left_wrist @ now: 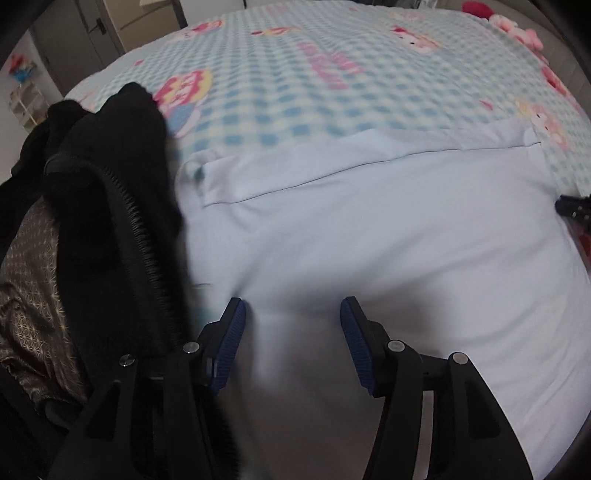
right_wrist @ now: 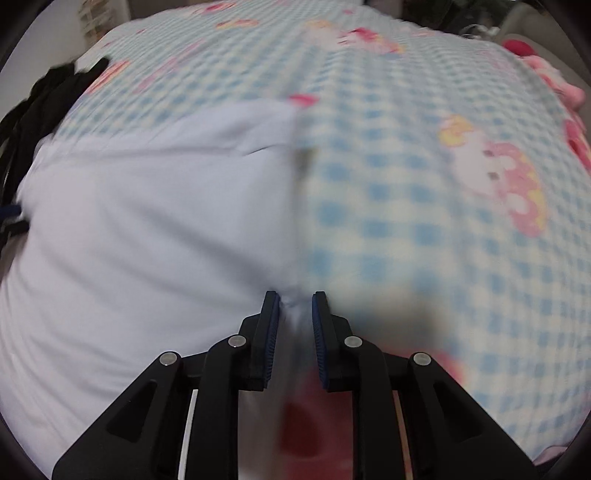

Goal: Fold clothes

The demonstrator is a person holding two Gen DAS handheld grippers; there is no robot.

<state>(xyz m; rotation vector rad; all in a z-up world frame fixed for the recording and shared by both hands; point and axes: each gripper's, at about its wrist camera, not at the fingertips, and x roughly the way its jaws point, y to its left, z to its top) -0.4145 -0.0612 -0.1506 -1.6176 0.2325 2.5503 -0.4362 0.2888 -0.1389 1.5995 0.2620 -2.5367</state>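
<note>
A pale blue garment (left_wrist: 369, 229) lies spread flat on a bed, with a folded band along its far edge. It also shows in the right wrist view (right_wrist: 147, 229). My left gripper (left_wrist: 291, 314) is open, its blue pads low over the garment near its left part. My right gripper (right_wrist: 295, 306) stands at the garment's right edge with a narrow gap between its jaws, and a bit of the pale cloth sits in that gap. The right gripper's tip shows in the left wrist view at the far right (left_wrist: 574, 208).
The bed has a blue checked cover (left_wrist: 314, 85) with pink cartoon prints. A heap of black clothes (left_wrist: 110, 206) and a brown patterned cloth (left_wrist: 29, 295) lie left of the garment. Pink plush toys (left_wrist: 517, 29) sit at the far right corner. A door and shelves stand beyond the bed's left.
</note>
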